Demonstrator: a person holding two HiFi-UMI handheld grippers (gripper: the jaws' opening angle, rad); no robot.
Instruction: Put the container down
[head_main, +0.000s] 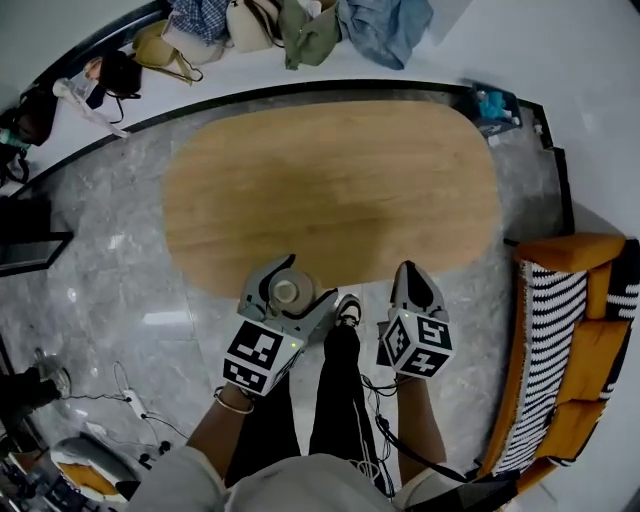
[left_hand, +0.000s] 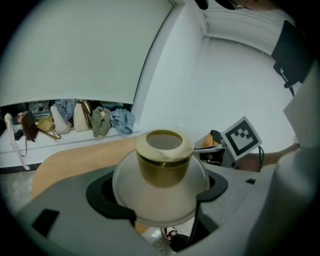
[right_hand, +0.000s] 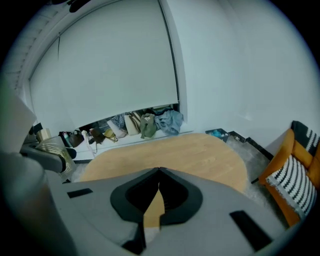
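Observation:
The container (head_main: 287, 291) is a round white jar with a gold neck and a pale open top. My left gripper (head_main: 283, 297) is shut on it, and holds it upright in the air just off the near edge of the oval wooden table (head_main: 330, 190). In the left gripper view the jar's white body (left_hand: 160, 192) fills the gap between the jaws, with the gold neck (left_hand: 164, 162) above it. My right gripper (head_main: 413, 272) hovers beside it at the table's near edge. Its jaws (right_hand: 159, 173) are shut with their tips touching and nothing between them.
Bags and clothes (head_main: 280, 25) lie on a white ledge beyond the table. An orange sofa with striped cushions (head_main: 570, 350) stands at the right. A blue-lidded box (head_main: 495, 105) sits at the far right corner. Cables (head_main: 130, 405) trail over the grey floor at the left. The person's shoe (head_main: 348, 310) is below the table edge.

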